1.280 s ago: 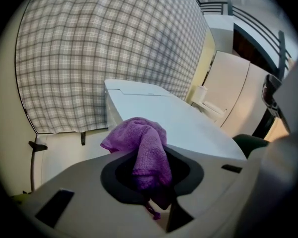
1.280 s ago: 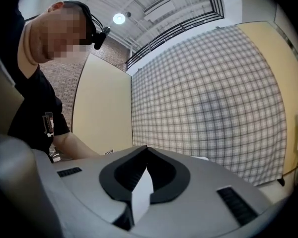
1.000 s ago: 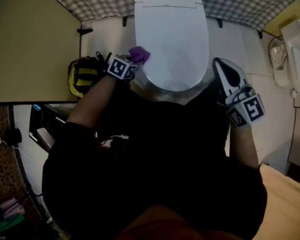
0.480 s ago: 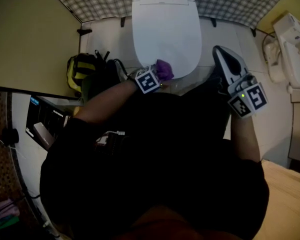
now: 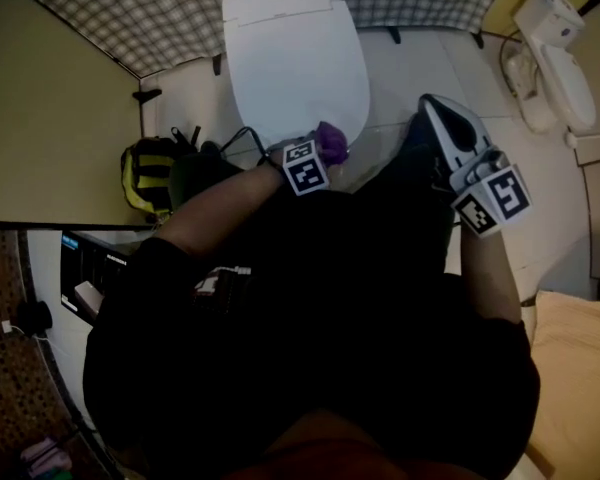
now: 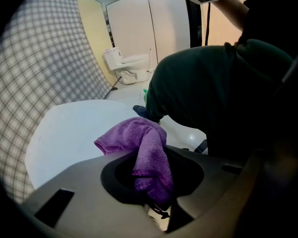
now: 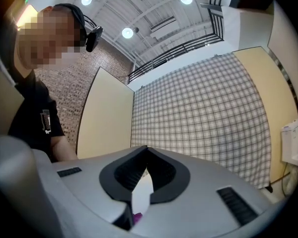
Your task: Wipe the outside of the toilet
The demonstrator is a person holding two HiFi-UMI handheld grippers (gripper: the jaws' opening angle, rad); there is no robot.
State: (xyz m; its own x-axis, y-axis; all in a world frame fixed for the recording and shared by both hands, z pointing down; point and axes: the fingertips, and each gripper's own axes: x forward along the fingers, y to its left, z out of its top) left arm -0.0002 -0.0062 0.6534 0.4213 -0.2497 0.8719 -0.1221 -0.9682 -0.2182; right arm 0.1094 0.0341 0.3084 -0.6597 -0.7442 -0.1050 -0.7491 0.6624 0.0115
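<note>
Purple cloth [image 6: 148, 155] is pinched tight between the jaws of the left gripper [image 6: 153, 195]. It bunches out beyond them and drapes back over the pinch. The cloth sits at the front edge of the white toilet [image 5: 295, 63], whose lid is down, in the upper middle of the head view; whether it touches cannot be told. The right gripper [image 7: 141, 172] has its jaws pressed together on nothing, tips meeting. In the head view it hangs at the right, apart from the toilet. A yellow and black bag [image 5: 148, 173] lies on the floor left of the toilet, near a checked wall [image 5: 130, 8]. A second toilet [image 5: 550, 43] stands at the upper right.
</note>
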